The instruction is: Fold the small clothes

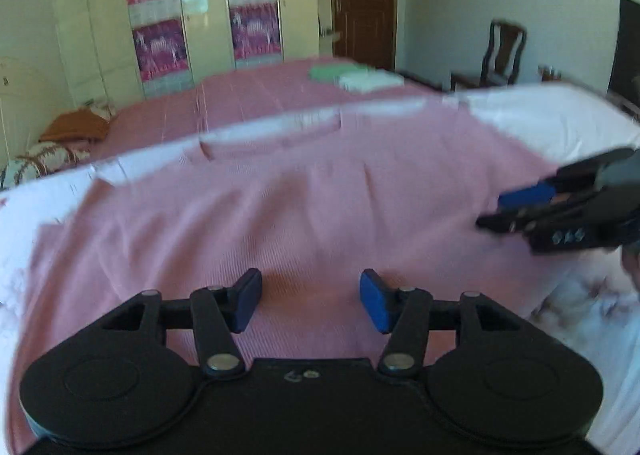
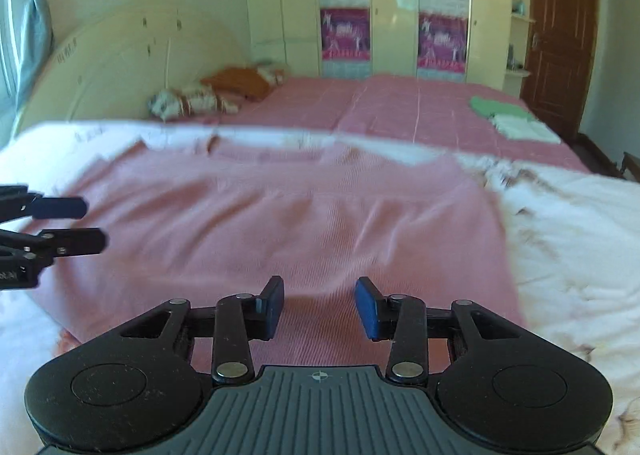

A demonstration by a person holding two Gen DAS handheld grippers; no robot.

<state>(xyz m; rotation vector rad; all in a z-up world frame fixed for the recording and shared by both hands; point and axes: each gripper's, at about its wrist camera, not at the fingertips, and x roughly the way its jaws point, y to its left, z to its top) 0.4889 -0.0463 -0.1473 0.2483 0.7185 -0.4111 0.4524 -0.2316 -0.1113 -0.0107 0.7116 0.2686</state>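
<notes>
A pink ribbed garment (image 1: pixel 304 207) (image 2: pixel 288 215) lies spread flat on a white cloth, its neckline toward the far side. My left gripper (image 1: pixel 310 301) hovers over the garment's near hem, open, with nothing between its blue pads. My right gripper (image 2: pixel 319 305) is likewise open above the near hem with only fabric beneath. In the left wrist view the right gripper (image 1: pixel 508 209) reaches in from the right edge. In the right wrist view the left gripper (image 2: pixel 84 225) shows at the left edge.
The white cloth (image 2: pixel 568 239) covers the near end of a bed with a pink sheet (image 2: pixel 400 107). Folded green and white clothes (image 2: pixel 516 121) sit far right on it. Pillows and an orange cushion (image 2: pixel 236 85) lie by the headboard. Wardrobes, a brown door and a chair (image 1: pixel 500 55) stand behind.
</notes>
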